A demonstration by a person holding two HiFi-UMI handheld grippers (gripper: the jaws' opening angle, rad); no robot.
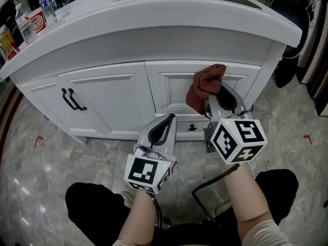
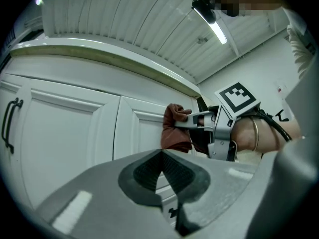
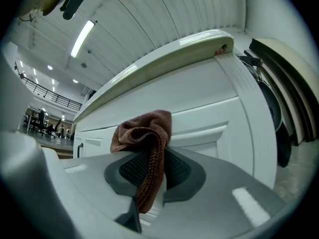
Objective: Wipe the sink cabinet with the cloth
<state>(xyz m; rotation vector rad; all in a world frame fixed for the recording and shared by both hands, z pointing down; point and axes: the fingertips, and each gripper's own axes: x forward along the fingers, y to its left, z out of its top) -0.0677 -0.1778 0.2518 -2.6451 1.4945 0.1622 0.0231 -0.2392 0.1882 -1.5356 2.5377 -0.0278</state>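
— How do we find the cloth (image 1: 207, 86)?

— Rust-brown, with a coarse knit weave, bunched into a lump with one tail hanging down. Our right gripper (image 1: 221, 97) has its fingers pinching it, right of centre in the head view, against a white front panel of the sink cabinet (image 1: 118, 94).

— And our left gripper (image 1: 169, 121)?

— Lower centre, fingers pressed together with nothing between them.

— Any writing we can read?

— At upper left, on the cabinet top, water bottles (image 1: 48, 6) and a red-and-white pack (image 1: 37, 20) carry labels. The print is too small for us.
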